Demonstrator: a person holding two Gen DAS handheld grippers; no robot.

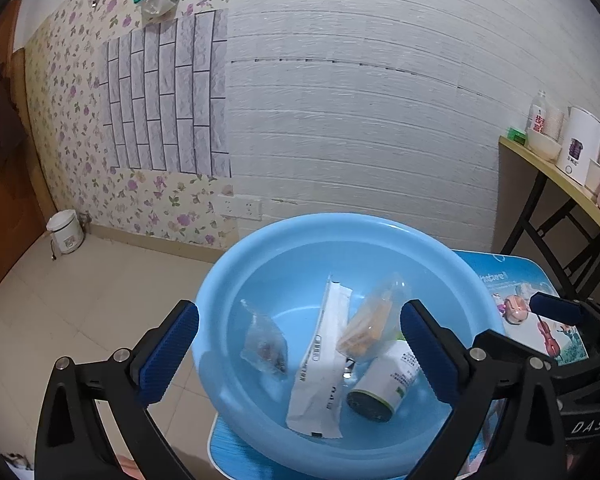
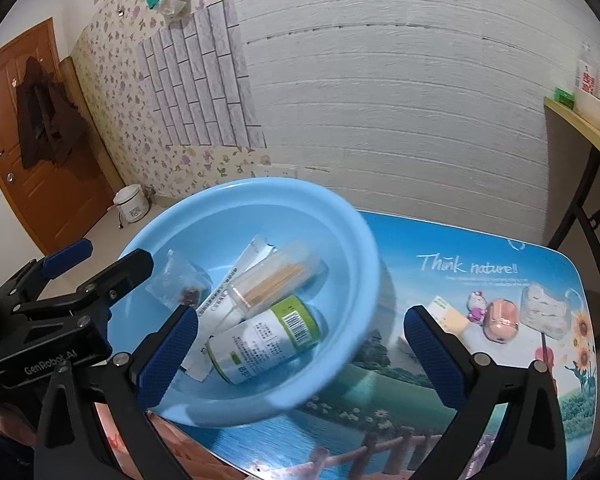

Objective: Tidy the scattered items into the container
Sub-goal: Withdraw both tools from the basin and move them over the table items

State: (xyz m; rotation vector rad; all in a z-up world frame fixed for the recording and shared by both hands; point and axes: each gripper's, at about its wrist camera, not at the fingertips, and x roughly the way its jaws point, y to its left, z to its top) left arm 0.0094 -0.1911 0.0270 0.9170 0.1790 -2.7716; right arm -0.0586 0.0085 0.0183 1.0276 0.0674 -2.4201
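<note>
A light blue basin (image 1: 340, 236) (image 2: 352, 232) sits on the picture-printed table (image 2: 440, 248). In it lie a white-and-green bottle (image 1: 384, 380) (image 2: 264, 340), a clear toothpick tube (image 1: 374, 326) (image 2: 276, 280), a long white sachet (image 1: 320, 368) (image 2: 220, 304) and a small clear packet (image 1: 264, 346) (image 2: 180, 284). My left gripper (image 1: 300, 352) (image 2: 100, 264) hangs open above the basin, holding nothing. My right gripper (image 2: 300, 352) is open over the basin's right rim, also holding nothing. On the table to the right lie a pink round case (image 2: 500, 320), a small cat figure (image 2: 477, 308), a yellow-white packet (image 2: 448, 316) and a white crumpled pack (image 2: 546, 312).
A white brick-pattern wall stands close behind the table. A yellow side table (image 1: 540, 160) at the right carries a kettle (image 1: 580, 148), cups and a bottle. A small white cooker (image 1: 66, 232) stands on the tiled floor by a brown door (image 2: 40, 140).
</note>
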